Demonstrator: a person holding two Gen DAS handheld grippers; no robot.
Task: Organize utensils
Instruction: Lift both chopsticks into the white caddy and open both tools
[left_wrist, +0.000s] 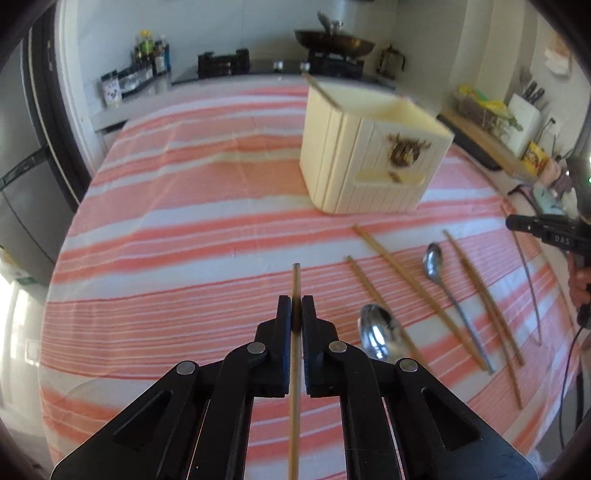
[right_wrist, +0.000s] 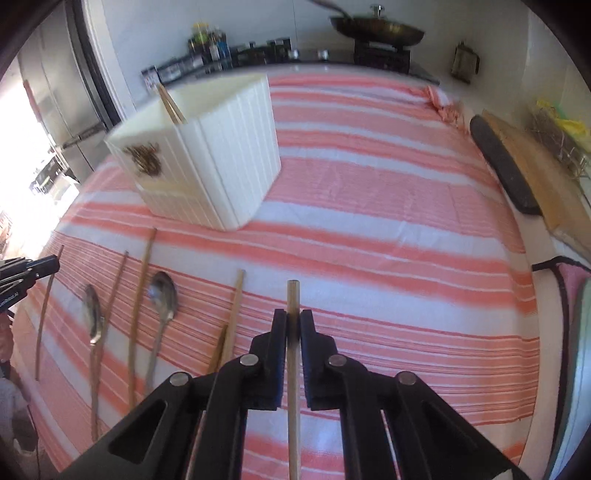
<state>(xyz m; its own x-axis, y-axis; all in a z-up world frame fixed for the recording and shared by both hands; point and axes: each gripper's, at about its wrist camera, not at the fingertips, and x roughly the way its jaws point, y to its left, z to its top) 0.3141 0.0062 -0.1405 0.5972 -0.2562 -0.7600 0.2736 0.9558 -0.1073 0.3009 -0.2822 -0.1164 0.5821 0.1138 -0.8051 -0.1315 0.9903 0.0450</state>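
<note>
One thin, stiff, light wooden chopstick is pinched near its end by each pair of tongs, left tongs and right tongs, above the striped desk.

On the worktop the utensil box stands ahead of me, one chopstick leaning inside it. Before the box, spoons and loose chopsticks lie side by side on the cloth. Behind the worktop a pan sits on the stove. Each of my jaws holds a chopstick.
</note>
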